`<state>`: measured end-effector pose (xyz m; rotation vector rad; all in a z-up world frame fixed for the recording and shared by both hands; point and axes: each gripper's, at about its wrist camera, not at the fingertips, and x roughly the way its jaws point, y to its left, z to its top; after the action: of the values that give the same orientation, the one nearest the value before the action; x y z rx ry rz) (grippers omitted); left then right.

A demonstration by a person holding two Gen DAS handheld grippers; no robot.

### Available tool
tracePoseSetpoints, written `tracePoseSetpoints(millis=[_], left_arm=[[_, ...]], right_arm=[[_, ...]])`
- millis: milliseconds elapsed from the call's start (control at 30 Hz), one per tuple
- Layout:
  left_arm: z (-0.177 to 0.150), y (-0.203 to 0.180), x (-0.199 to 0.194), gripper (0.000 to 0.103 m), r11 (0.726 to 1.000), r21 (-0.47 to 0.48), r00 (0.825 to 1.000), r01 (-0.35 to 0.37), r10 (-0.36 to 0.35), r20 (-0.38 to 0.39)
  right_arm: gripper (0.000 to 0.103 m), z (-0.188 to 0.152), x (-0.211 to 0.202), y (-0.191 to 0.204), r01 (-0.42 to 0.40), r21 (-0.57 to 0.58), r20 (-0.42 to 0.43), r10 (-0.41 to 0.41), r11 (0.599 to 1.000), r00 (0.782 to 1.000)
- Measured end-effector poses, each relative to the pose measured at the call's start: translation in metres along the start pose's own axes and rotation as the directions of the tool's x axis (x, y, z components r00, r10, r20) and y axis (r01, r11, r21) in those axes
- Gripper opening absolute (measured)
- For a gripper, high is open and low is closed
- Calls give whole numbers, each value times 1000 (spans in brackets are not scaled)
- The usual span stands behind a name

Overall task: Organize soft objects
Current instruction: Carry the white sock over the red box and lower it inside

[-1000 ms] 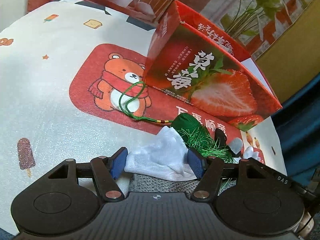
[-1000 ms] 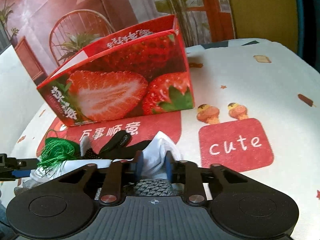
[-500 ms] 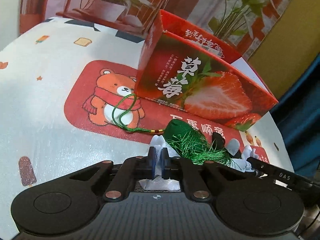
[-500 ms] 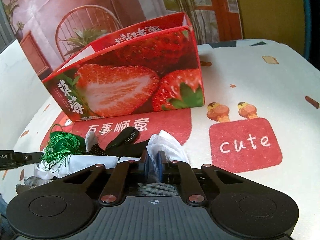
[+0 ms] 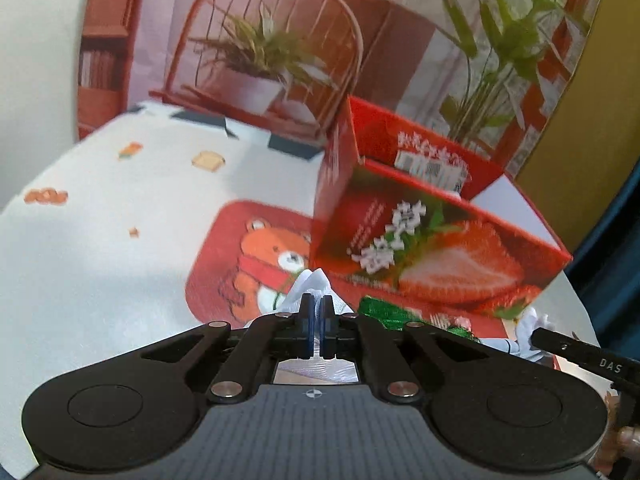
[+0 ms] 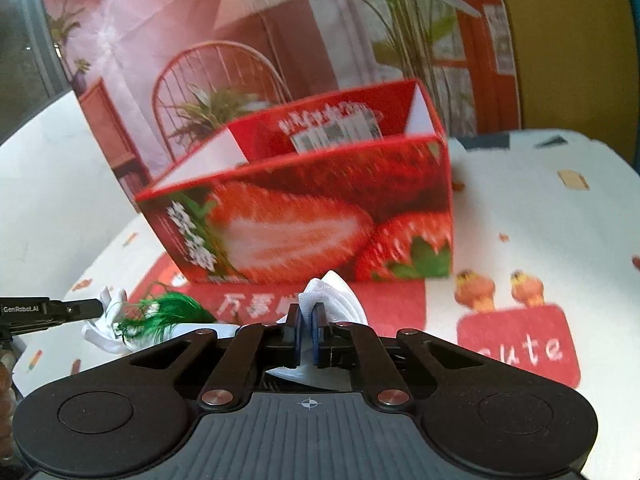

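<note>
My left gripper (image 5: 316,302) is shut on a fold of white cloth (image 5: 314,282) that pokes up between its blue pads. My right gripper (image 6: 307,310) is shut too, pinching another bunch of white cloth (image 6: 334,292). The cloth hangs off the table between the two grippers. A green tassel (image 5: 382,312) (image 6: 168,314) rests on it. The open red strawberry box (image 5: 432,248) (image 6: 320,216) stands just beyond both grippers. In the right wrist view the left gripper's finger (image 6: 76,307) shows at the far left, holding a white corner.
The table wears a white cloth with cartoon prints (image 5: 100,260), a red bear patch (image 5: 256,264) and a red "cute" patch (image 6: 520,344). Behind the box hangs a printed backdrop of a chair and plants (image 5: 260,60). A yellow wall (image 6: 568,40) lies to the right.
Both grippers closed on the white cloth and rose with it. The views tilted up, so the box's open top shows. The black glove and grey knit piece have left view.
</note>
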<state>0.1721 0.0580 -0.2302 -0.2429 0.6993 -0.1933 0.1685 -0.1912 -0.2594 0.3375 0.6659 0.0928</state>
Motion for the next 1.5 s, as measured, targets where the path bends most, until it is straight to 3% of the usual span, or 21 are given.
tracePoseSetpoints(millis=[633, 1500], left_arm=[[43, -25, -25, 3, 994, 105, 986, -20, 2, 166], [79, -45, -6, 3, 991, 131, 976, 0, -29, 215]], right_arm=[[5, 48, -19, 9, -33, -43, 131, 38, 999, 991], [4, 96, -13, -3, -18, -53, 209, 29, 998, 978]])
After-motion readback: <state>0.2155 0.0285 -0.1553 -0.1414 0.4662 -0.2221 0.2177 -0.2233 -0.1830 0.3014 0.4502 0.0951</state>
